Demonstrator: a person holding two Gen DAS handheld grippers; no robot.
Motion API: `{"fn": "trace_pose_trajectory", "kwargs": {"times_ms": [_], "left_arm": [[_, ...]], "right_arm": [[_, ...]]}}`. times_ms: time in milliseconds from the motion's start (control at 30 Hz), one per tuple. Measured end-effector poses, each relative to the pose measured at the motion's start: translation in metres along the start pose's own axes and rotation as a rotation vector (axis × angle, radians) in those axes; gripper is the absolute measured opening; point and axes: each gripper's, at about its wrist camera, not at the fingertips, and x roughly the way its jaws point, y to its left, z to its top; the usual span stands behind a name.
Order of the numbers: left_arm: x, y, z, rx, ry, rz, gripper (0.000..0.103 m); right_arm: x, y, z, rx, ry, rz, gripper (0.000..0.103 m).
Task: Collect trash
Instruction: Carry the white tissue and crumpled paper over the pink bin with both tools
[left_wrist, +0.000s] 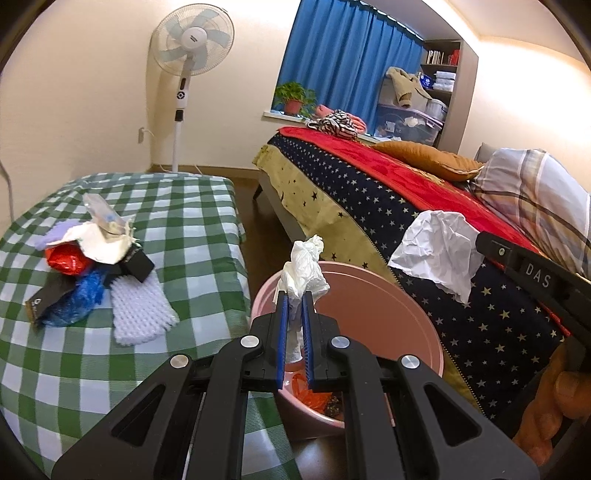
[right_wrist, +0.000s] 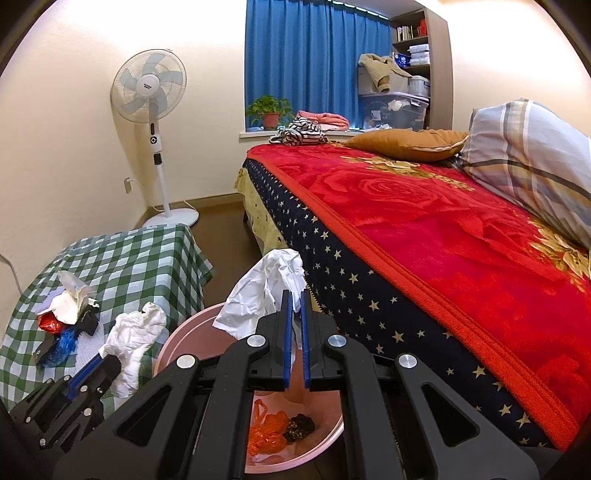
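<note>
Trash, two white wads: crumpled tissue (left_wrist: 303, 273) clenched in left hand-held gripper (left_wrist: 294, 295), crumpled paper (right_wrist: 264, 291) in right hand-held gripper (right_wrist: 294, 299), both poised above pink bin (left_wrist: 399, 295), likely for dropping. More beside bin, on worktop (left_wrist: 184, 221).

The pink bin (left_wrist: 388, 295) stands on the floor in a narrow gap: the table with the green checked cloth (left_wrist: 177, 221) is just beside it on one side, the bed's hanging starred cover (left_wrist: 424, 229) just beside it on the other. Directly above the bin's mouth both grippers crowd the opening. Beyond the bin, bare floor (right_wrist: 225, 229) runs clear toward the standing fan (right_wrist: 159, 147). A trash heap (left_wrist: 92, 251) occupies the table's nearer part.
</note>
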Motion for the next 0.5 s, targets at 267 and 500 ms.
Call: {"fn": "trace_pose_trajectory", "kwargs": {"times_ms": [267, 500], "left_arm": [[0.0068, -0.0059, 0.0026, -0.001, 0.011, -0.032, 0.022], [0.0058, -0.0008, 0.0012, -0.016, 0.019, -0.023, 0.034]], "right_arm": [[0.0025, -0.0061, 0.0015, 0.039, -0.005, -0.028, 0.024], [-0.0002, -0.0073, 0.0011, 0.047, -0.016, -0.033, 0.044]]}}
